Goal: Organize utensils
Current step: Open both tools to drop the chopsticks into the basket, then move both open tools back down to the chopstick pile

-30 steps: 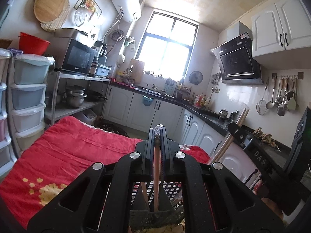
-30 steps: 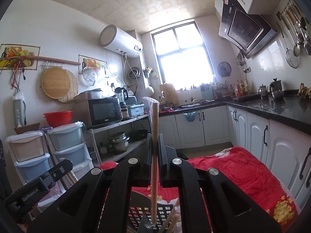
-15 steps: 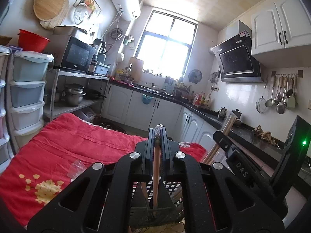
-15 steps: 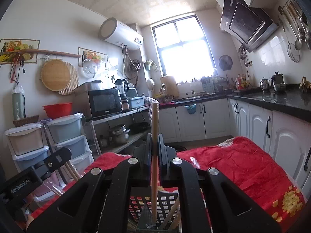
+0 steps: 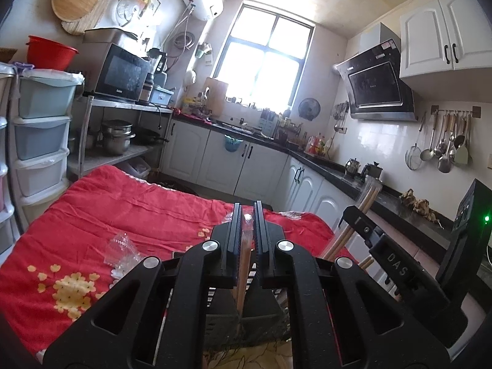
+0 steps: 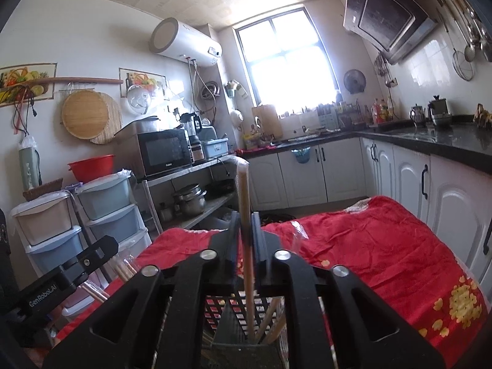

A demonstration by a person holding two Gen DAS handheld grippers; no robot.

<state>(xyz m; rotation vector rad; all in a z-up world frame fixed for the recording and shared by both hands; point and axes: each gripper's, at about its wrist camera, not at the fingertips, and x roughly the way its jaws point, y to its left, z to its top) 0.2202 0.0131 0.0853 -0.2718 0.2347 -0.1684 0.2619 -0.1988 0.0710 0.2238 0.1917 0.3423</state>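
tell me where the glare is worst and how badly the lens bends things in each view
Left wrist view: the window blows out white, and the cabinets bow at the frame edge. Right wrist view: same window washes out the wall around it, the range hood leans sharply, and the corners go black.

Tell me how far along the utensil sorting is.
Done: loose chopsticks already lean in the black holder. In hand: the right gripper has just been opening its fingers around a wrapped pair standing in the holder; the left gripper is shut on another pair over it. Left: drop that pair in; plastic wrappers lie on the red cloth.
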